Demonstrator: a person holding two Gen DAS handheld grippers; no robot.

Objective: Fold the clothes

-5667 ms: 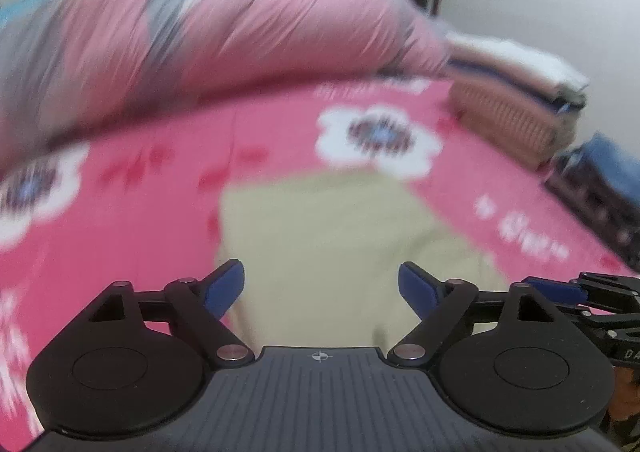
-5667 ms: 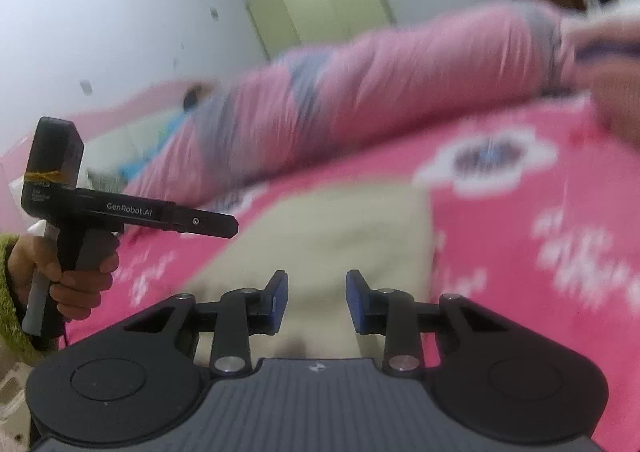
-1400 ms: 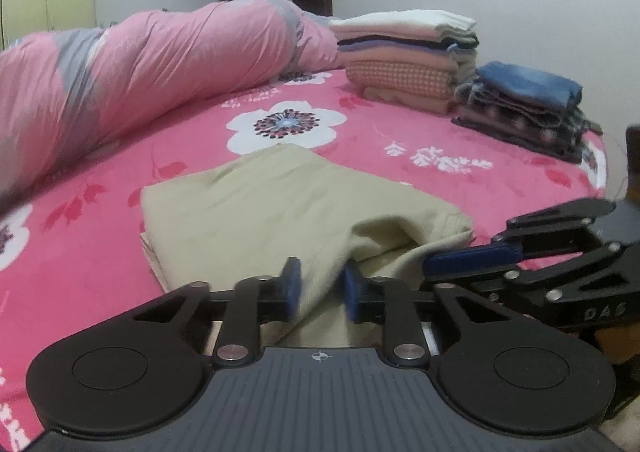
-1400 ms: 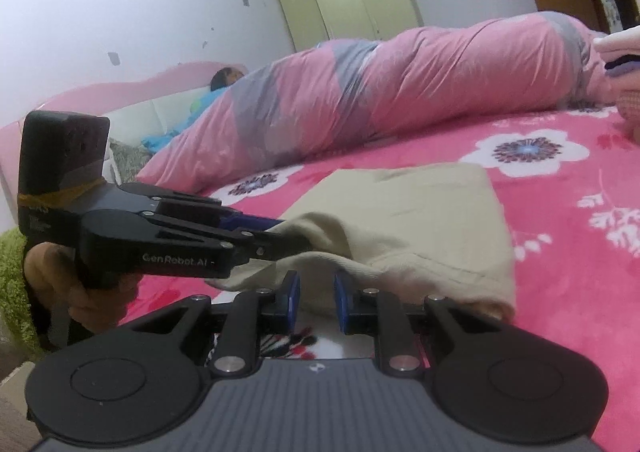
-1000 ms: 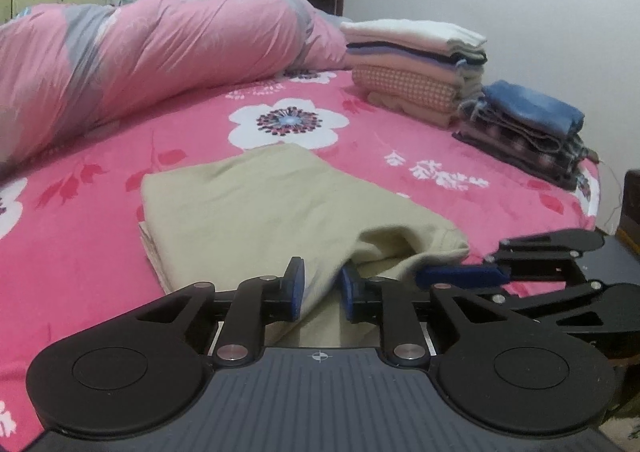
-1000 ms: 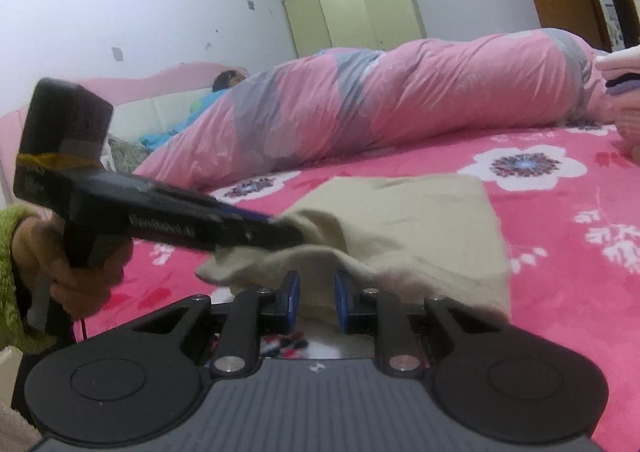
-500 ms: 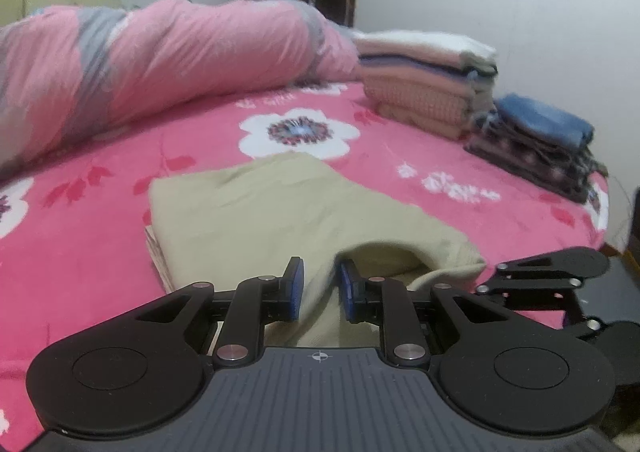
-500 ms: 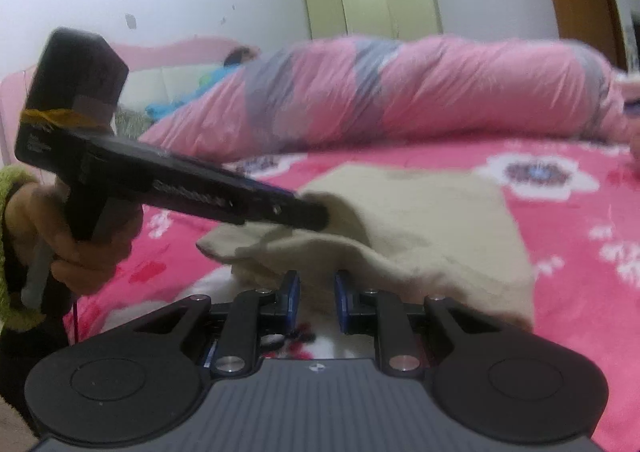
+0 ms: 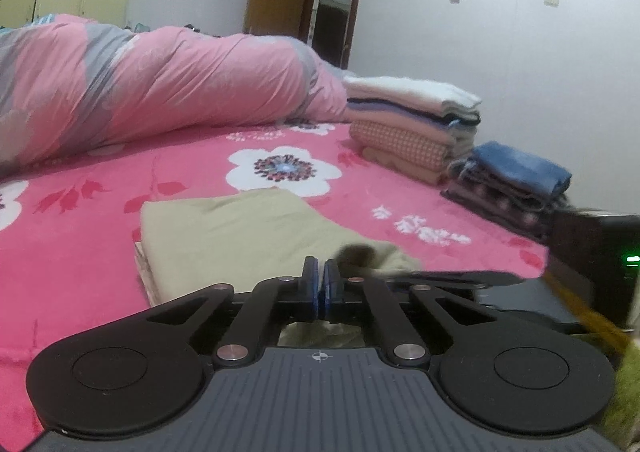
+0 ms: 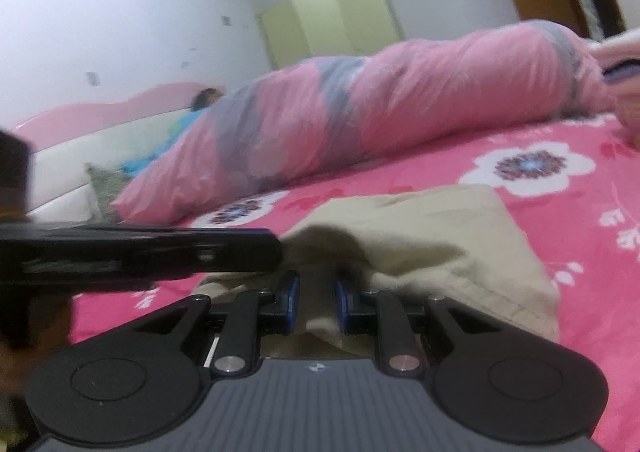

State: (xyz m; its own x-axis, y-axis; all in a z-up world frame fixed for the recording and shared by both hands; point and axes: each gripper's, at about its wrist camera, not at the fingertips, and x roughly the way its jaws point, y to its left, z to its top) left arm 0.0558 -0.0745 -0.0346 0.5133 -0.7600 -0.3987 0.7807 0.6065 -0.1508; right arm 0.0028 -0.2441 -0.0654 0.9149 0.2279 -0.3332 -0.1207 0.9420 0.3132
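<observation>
Pink flowered bedding [image 9: 120, 219] spreads under both tools. On it, the left gripper [image 9: 320, 284] has its blue pads pressed together; its jaws have just been closing, and whether any fabric is caught between them cannot be told. Just past its tips lies the folded beige cloth [image 9: 224, 236], with a raised fold at its near right corner. The right gripper [image 10: 317, 302] stands narrow, clamped on a tongue of that cloth hanging between its pads. In the right view the left gripper's black body crosses from the left, its tip touching the cloth's lifted edge. Farther off lies a rolled pink quilt [image 9: 168, 91]. Two stacks of folded clothes [image 9: 416, 123] stand at the far right.
</observation>
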